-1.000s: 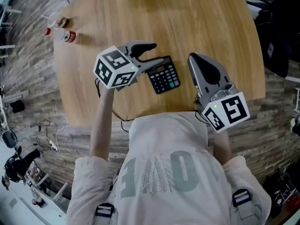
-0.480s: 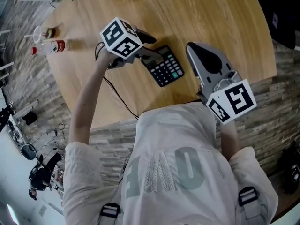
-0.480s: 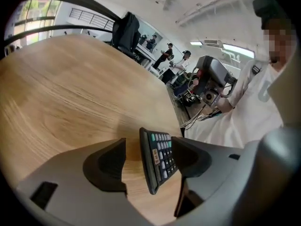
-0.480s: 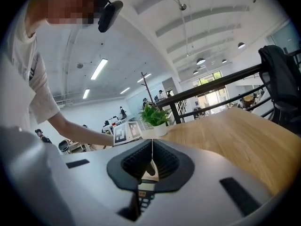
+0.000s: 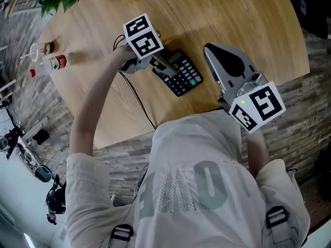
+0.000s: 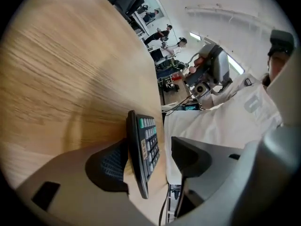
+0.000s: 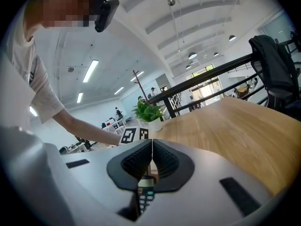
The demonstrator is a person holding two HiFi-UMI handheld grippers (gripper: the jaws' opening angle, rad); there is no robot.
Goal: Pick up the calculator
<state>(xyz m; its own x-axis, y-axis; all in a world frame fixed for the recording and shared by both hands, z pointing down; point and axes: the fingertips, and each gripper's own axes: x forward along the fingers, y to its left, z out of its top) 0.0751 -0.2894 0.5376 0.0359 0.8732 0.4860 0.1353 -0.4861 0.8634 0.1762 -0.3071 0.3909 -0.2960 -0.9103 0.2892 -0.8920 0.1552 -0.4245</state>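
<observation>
Both grippers tilt downward: the outstretched left gripper [image 5: 161,65] is opening its jaws astride the black rectangular calculator [image 5: 182,74]; the right gripper [image 7: 151,159] keeps jaws together.

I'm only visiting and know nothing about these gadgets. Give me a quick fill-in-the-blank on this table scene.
1. The table is made of ___.
2. The right tongs are ___.
3. Between the jaws of the left tongs lies the ___.
Missing: wood; shut; calculator.
Note: the left tongs' jaws are opening.
</observation>
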